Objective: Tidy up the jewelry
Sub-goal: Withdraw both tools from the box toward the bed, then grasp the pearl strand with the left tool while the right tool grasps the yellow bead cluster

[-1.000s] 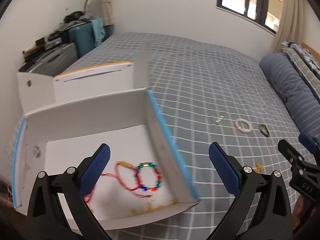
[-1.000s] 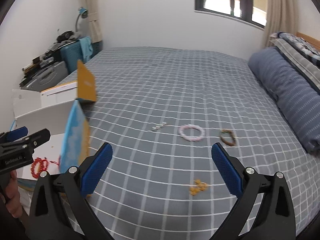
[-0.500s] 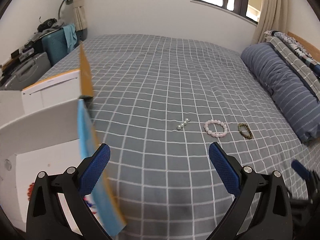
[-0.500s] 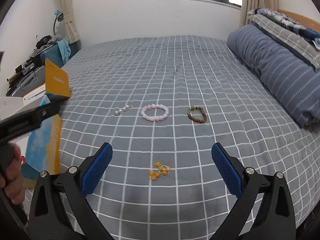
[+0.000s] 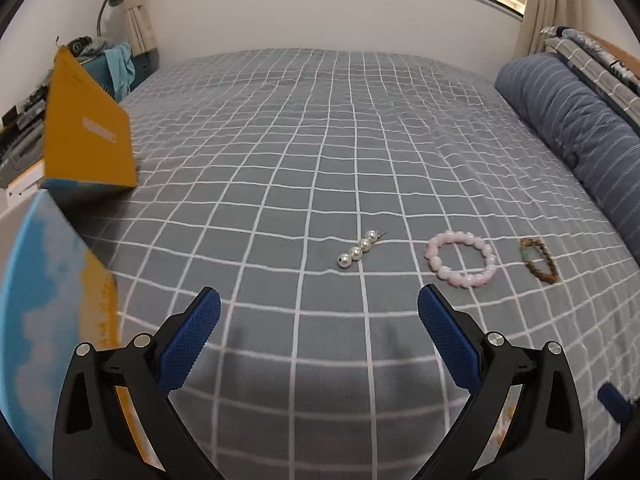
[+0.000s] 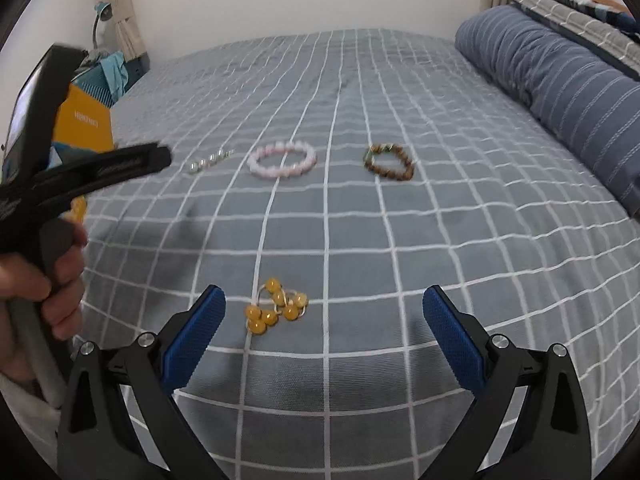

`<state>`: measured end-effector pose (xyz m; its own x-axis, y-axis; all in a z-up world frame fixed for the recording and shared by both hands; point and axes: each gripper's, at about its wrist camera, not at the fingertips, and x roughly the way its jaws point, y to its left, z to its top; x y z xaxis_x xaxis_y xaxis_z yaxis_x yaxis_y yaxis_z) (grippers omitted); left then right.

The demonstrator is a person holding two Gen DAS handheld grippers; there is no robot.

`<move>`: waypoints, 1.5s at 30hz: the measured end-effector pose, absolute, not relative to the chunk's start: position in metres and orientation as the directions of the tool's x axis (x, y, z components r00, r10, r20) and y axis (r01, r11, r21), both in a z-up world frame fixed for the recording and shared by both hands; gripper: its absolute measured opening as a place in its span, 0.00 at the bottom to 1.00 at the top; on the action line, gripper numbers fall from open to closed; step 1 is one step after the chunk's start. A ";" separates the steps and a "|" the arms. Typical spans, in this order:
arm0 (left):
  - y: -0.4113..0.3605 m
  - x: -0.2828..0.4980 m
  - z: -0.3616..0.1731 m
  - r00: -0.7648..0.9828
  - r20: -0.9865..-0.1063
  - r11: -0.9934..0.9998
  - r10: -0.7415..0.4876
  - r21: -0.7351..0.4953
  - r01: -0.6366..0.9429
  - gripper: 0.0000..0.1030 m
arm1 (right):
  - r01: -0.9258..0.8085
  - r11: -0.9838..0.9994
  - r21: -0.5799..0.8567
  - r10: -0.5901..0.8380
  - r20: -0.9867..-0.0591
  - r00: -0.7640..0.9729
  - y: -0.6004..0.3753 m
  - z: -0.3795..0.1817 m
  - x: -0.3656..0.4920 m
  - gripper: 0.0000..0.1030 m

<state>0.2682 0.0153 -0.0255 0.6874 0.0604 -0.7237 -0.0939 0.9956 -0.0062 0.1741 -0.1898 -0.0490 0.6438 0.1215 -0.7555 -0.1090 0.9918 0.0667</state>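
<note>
covering nearly both views we have the bed, grey sheet with a white grid. a striped blue pillow runs along its right side. at the left edge sits the box, orange flap up, a blue and orange wall close to the lens. our left gripper hovers over bare sheet, blue pads spread wide, nothing between them; in the right wrist view it shows from the side with our left hand on the handle. our right gripper is spread wide too, empty, and the yellow bead piece lies on the sheet between its tips, nearer the left pad, not touching. further out three pieces lie in a row, apart from each other: the pink bracelet in the middle, the brown bracelet to its right, the short pearl string to its left, straight ahead of our left gripper.
</note>
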 end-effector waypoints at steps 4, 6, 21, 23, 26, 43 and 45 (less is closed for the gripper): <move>0.009 0.290 -0.041 0.678 -0.734 0.997 0.043 -0.007 -0.071 0.94 | -0.109 0.991 0.077 0.128 -0.776 0.618 -0.188 -0.065 0.179 0.85; 0.006 0.301 -0.046 0.670 -0.742 0.998 0.024 -0.017 -0.055 0.94 | -0.108 0.990 0.088 0.136 -0.783 0.606 -0.188 -0.070 0.181 0.83; 0.008 0.359 -0.083 0.619 -0.786 0.999 -0.005 -0.026 -0.026 0.94 | -0.123 0.992 0.013 0.088 -0.770 0.632 -0.169 -0.084 0.181 0.58; 0.011 0.360 -0.085 0.617 -0.787 0.999 -0.019 -0.044 -0.026 0.94 | -0.123 0.992 0.004 0.082 -0.763 0.641 -0.167 -0.085 0.179 0.55; 0.009 0.359 -0.086 0.620 -0.784 0.999 -0.015 -0.040 -0.027 0.94 | -0.127 0.992 -0.010 0.077 -0.747 0.660 -0.165 -0.086 0.175 0.43; 0.018 0.353 -0.082 0.637 -0.771 0.997 0.002 -0.046 -0.058 0.10 | -0.125 0.988 -0.090 0.021 -0.727 0.687 -0.153 -0.090 0.172 0.15; 0.019 0.353 -0.082 0.638 -0.770 0.997 -0.002 -0.049 -0.056 0.10 | -0.124 0.988 -0.091 0.019 -0.727 0.687 -0.153 -0.090 0.172 0.15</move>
<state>0.3525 0.0189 -0.0824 0.6377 -0.0018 -0.7703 -0.0564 0.9972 -0.0490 0.1719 -0.1527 -0.0900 0.6868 0.0193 -0.7266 -0.1245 0.9880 -0.0915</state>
